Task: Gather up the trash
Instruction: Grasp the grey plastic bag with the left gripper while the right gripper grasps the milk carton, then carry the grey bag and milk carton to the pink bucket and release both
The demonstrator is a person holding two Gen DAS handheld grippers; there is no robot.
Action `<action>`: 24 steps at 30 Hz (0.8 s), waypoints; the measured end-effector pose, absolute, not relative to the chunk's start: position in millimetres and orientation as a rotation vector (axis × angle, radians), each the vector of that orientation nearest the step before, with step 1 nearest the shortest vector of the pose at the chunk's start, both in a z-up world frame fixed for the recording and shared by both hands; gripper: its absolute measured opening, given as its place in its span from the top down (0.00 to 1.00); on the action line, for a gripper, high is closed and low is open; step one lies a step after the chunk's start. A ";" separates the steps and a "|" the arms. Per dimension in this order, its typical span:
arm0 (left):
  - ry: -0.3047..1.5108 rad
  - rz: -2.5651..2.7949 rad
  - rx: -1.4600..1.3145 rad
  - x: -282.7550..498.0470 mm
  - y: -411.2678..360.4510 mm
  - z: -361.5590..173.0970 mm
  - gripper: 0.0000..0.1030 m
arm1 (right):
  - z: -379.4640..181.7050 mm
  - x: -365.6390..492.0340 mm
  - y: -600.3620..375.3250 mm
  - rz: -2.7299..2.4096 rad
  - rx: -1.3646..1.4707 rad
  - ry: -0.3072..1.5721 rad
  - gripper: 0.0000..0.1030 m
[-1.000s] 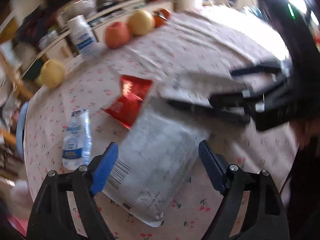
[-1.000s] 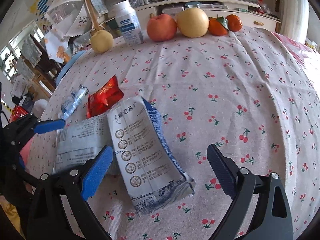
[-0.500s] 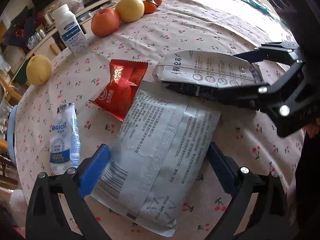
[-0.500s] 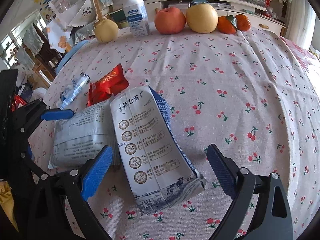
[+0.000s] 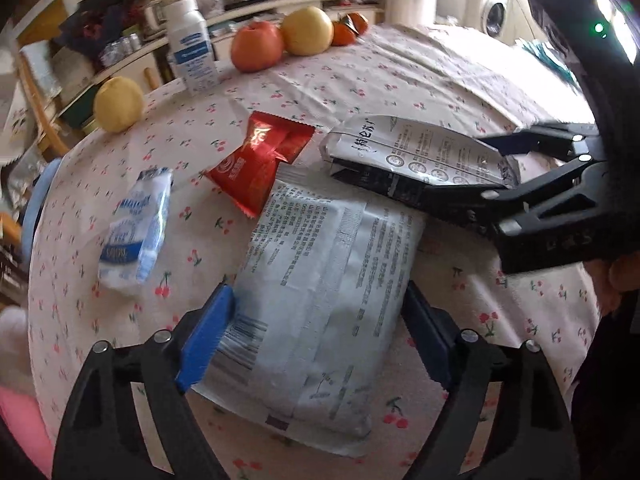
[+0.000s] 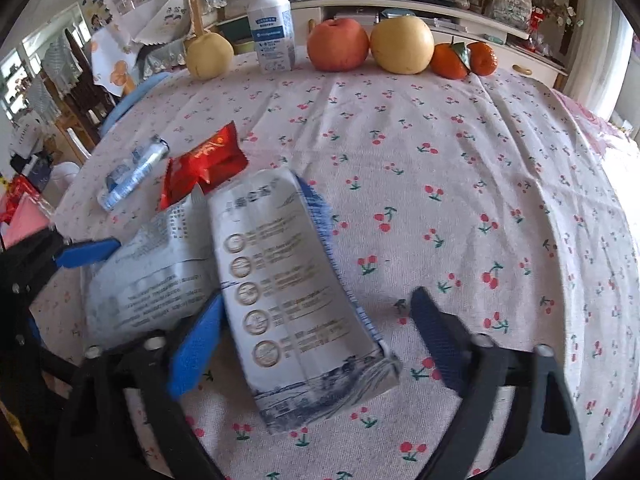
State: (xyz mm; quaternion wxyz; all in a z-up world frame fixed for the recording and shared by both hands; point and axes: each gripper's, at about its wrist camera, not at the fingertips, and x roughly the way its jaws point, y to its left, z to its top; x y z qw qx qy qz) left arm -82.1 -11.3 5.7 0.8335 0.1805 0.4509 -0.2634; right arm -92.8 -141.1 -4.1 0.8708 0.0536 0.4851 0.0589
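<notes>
A flat grey printed wrapper [image 5: 328, 276] lies on the cherry-print tablecloth between the open jaws of my left gripper [image 5: 320, 332]; it also shows in the right wrist view [image 6: 148, 276]. A blue-and-white carton-like bag [image 6: 292, 292] lies between the open jaws of my right gripper [image 6: 316, 328], overlapping the grey wrapper's edge; in the left wrist view [image 5: 412, 160] the right gripper [image 5: 516, 164] straddles it. A red snack packet [image 5: 260, 160] and a crushed small plastic bottle [image 5: 134, 224] lie to the left.
Along the far table edge stand a white bottle [image 6: 272, 28], a pear [image 6: 210, 54], an apple [image 6: 338, 44], a yellow pear [image 6: 402, 44] and two tangerines [image 6: 464, 58]. Shelves and chairs stand beyond. The table's [image 6: 500, 168] right half is bare cloth.
Both grippers have moved forward and lower over their wrappers, which now sit deeper between the jaws. The jaws stay open.
</notes>
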 end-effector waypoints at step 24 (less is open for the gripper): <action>0.872 -0.577 0.021 -113.0 47.2 19.5 0.35 | 2.0 -120.2 -125.5 0.115 0.100 0.913 0.42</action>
